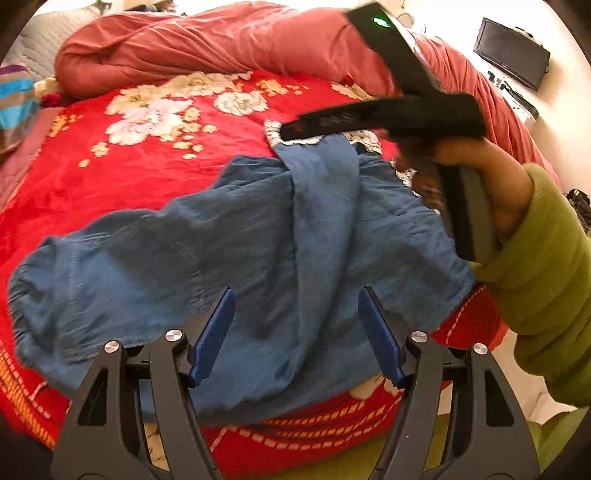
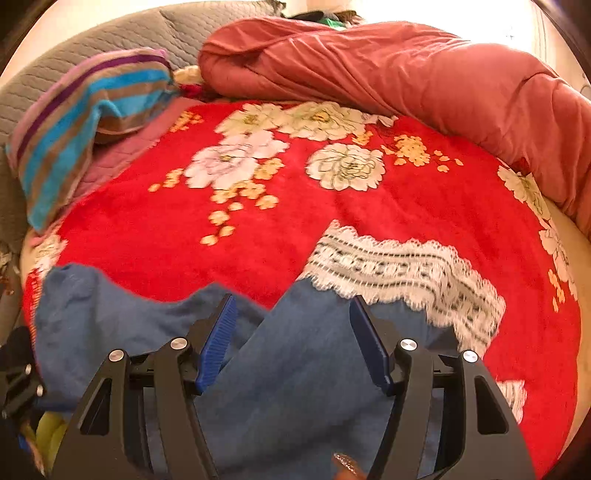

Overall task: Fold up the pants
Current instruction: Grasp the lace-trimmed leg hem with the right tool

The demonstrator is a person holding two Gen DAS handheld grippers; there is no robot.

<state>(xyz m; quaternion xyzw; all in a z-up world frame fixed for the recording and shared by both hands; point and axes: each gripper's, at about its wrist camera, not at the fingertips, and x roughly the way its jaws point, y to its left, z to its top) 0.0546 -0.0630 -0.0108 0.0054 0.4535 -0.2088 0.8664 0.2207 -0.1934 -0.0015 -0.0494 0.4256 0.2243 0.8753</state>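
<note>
Blue pants (image 1: pixel 258 240) lie spread and creased on a red flowered blanket (image 1: pixel 147 177) on a bed. One leg is folded across the other. White lace trim (image 2: pixel 406 269) edges the far leg ends. My left gripper (image 1: pixel 295 325) hovers open over the near part of the pants, with a fold ridge running between its blue pads (image 1: pixel 214 332) and nothing pinched. My right gripper (image 2: pixel 291 317) stands open over the blue cloth (image 2: pixel 295 369) just short of the lace. In the left wrist view a hand (image 1: pixel 491 184) in a green sleeve holds the right tool above the lace end.
A rolled coral duvet (image 2: pixel 406 74) lines the back and right of the bed. A striped towel (image 2: pixel 92 110) and a grey quilted cushion (image 2: pixel 110 33) sit at the back left. A dark screen (image 1: pixel 511 51) hangs on the right wall. The bed's front edge (image 1: pixel 314 428) is just below the pants.
</note>
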